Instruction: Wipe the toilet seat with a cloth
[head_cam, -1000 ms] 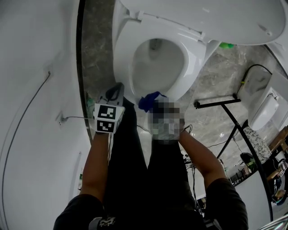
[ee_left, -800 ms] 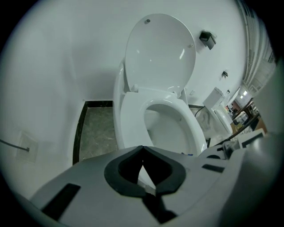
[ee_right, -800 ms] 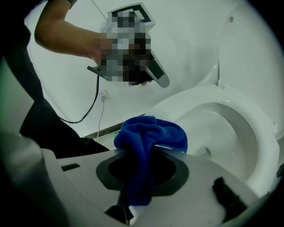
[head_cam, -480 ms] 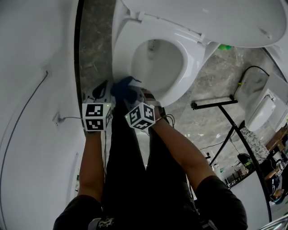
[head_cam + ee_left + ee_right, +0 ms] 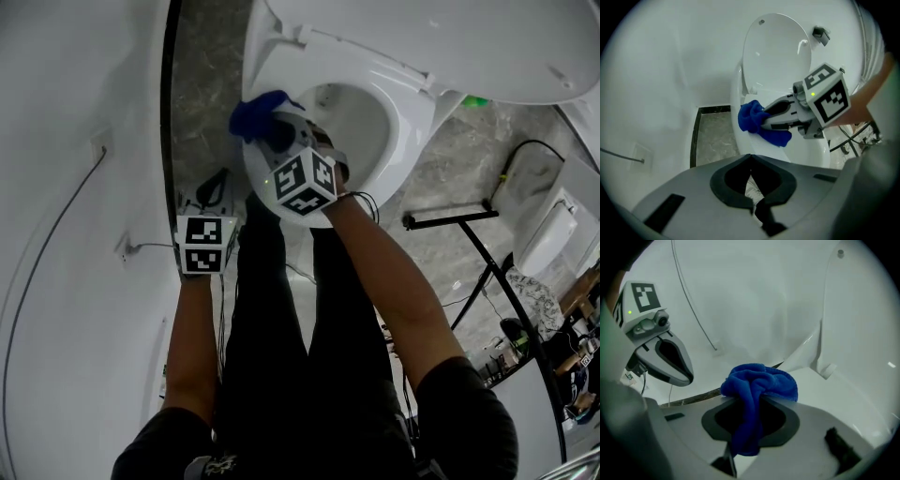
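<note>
I see black short sleeves (image 5: 173,439) and black trousers (image 5: 281,356). Left claw (image 5: 216,190) and right claw (image 5: 277,131) are grey, each bearing a white black-marked cube (image 5: 205,245).

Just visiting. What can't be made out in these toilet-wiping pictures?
- Whether the cloth presses on the seat: in every view the contact is hidden under the cloth and the right gripper.
- Seat's front rim: head view, covered by the right gripper and arm.
- Lid top: head view, cut off by the upper edge.

My left gripper (image 5: 751,159) shut and empty in the foreground, beyond it my right gripper (image 5: 765,118) clamping a bunched blue cloth (image 5: 751,119) against the toilet (image 5: 806,150) rim, lid (image 5: 776,47) raised, marble floor (image 5: 717,136) alongside
</note>
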